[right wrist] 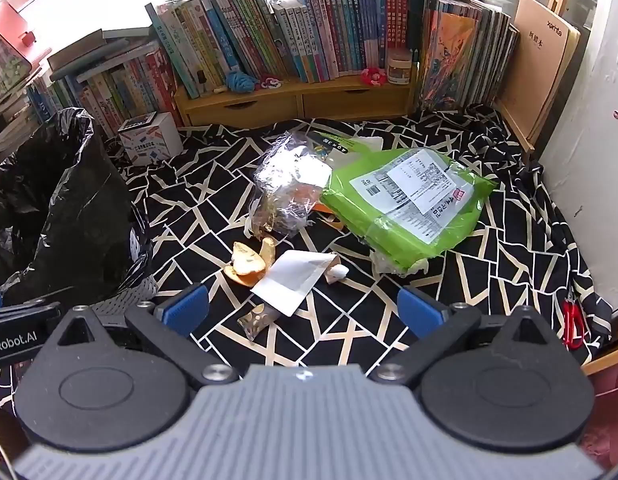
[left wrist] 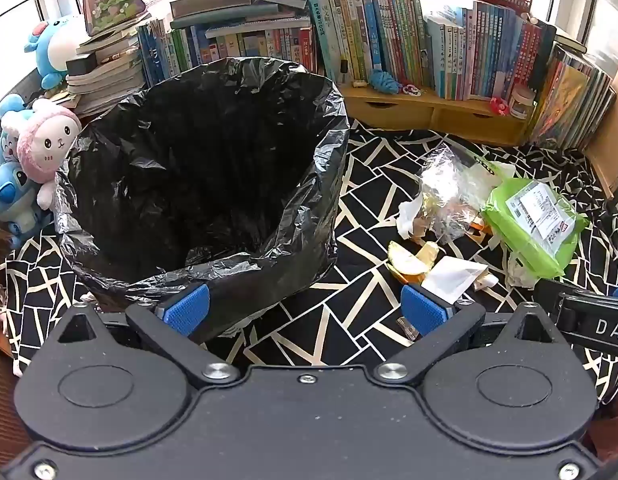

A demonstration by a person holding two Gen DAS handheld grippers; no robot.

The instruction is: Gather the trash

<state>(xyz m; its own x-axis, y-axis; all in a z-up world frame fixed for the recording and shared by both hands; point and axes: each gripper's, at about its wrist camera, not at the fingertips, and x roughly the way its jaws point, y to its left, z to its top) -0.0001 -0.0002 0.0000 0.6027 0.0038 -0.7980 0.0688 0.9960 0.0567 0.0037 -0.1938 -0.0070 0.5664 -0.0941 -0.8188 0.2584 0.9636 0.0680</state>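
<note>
A bin lined with a black trash bag (left wrist: 205, 176) stands open on the left, its inside dark; in the right wrist view the black trash bag (right wrist: 65, 204) fills the left edge. Trash lies on the patterned cloth to its right: a green mailer bag (right wrist: 405, 208) (left wrist: 537, 224) with a white label, crumpled clear plastic (right wrist: 285, 188) (left wrist: 449, 196), orange peel (right wrist: 249, 264) (left wrist: 409, 264), a white paper packet (right wrist: 297, 280) (left wrist: 453, 280) and a small gold wrapper (right wrist: 257, 320). My left gripper (left wrist: 307, 312) is open beside the bin. My right gripper (right wrist: 303, 310) is open just short of the packet and wrapper.
A black-and-cream patterned cloth (right wrist: 509, 256) covers the surface. Rows of books on a wooden drawer shelf (right wrist: 297, 100) line the back. Plush toys (left wrist: 41, 148) sit left of the bin. A small white box (right wrist: 149, 140) stands near the books. A white wall (right wrist: 589, 160) closes the right.
</note>
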